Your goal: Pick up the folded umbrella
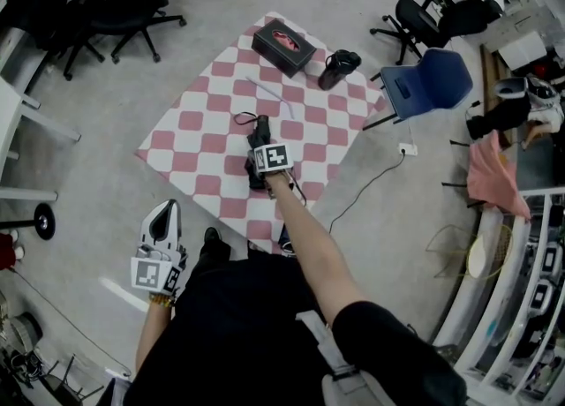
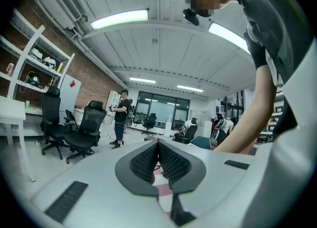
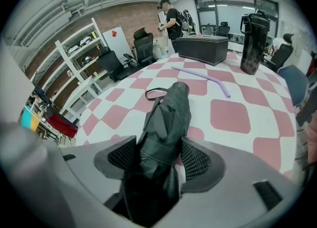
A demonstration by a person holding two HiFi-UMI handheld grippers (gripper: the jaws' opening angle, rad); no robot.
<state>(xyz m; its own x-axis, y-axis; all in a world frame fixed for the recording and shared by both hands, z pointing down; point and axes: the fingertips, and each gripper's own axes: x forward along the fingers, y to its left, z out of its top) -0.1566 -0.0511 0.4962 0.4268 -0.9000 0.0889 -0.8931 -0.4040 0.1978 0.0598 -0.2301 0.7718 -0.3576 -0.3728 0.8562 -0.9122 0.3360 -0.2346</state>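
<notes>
- Tabletop: covered by a cloth in pink and white checks and set at an angle on a pale grey floor.
- Room: open workspace with a brick wall, white shelving and strip lights on the ceiling. Black office chairs stand far left, a blue chair at the right, and a cable trails over the floor. A person stands in the distance.
- Black box: at the far edge of the cloth.
- Dark bottle: just right of the box.
- Lilac stick: lies between the box and the umbrella.
- Folded umbrella: black, with creased fabric bunched tight, a slim body and a strap loop at its far end. It sits over the near middle of the cloth, lengthwise, with its far end toward the box. Whether it rests on the cloth cannot be told.
- Right tool: both ribbed pads press the umbrella's near part from either side.
- Left tool: held low at the near left, off the tabletop, pads together with nothing between them.
</notes>
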